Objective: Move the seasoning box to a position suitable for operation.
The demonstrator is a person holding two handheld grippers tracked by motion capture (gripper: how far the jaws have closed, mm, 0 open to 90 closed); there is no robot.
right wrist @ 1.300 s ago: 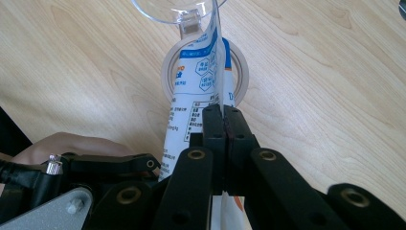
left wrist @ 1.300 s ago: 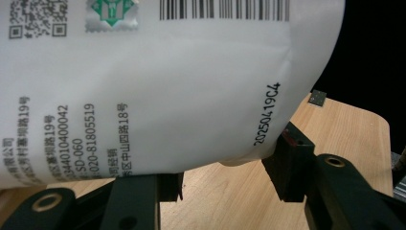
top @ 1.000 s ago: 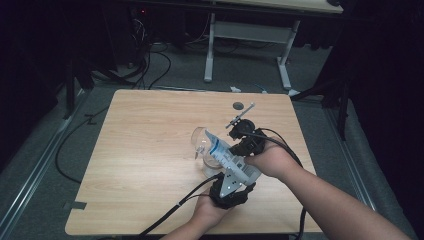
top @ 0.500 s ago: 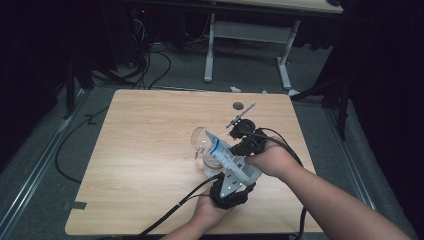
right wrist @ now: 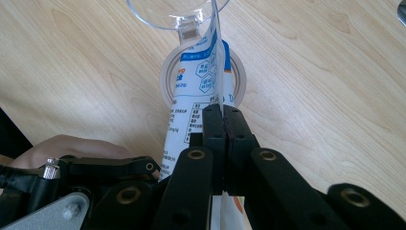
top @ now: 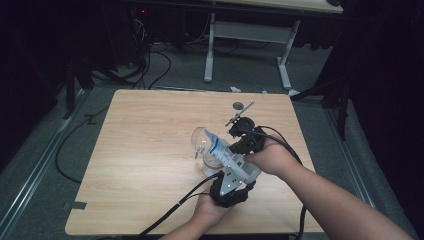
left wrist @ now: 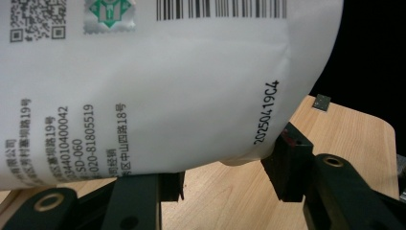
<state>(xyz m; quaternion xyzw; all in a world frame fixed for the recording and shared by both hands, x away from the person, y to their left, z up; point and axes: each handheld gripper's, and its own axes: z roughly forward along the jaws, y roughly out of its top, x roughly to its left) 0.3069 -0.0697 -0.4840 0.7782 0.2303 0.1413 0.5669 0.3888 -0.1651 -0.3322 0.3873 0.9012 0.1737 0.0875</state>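
A white pouch [top: 227,152] with blue print is held tilted, its upper end at the rim of a clear glass [top: 201,142] on the wooden table [top: 145,150]. My right gripper [right wrist: 223,112] is shut on the pouch's [right wrist: 196,96] thin edge, just behind the glass [right wrist: 170,12]. My left gripper [left wrist: 225,177] holds the pouch's [left wrist: 158,96] lower end from underneath, with one jaw against each side. In the high view the left gripper [top: 231,175] sits near the table's front edge, and the right gripper [top: 240,140] is just beyond it.
A pale ring [right wrist: 167,81] lies flat on the table under the pouch. A thin metal rod [top: 240,113] and a small dark disc [top: 238,105] lie toward the far right. Cables trail off the front edge. A small dark square [left wrist: 321,102] sits near a table corner.
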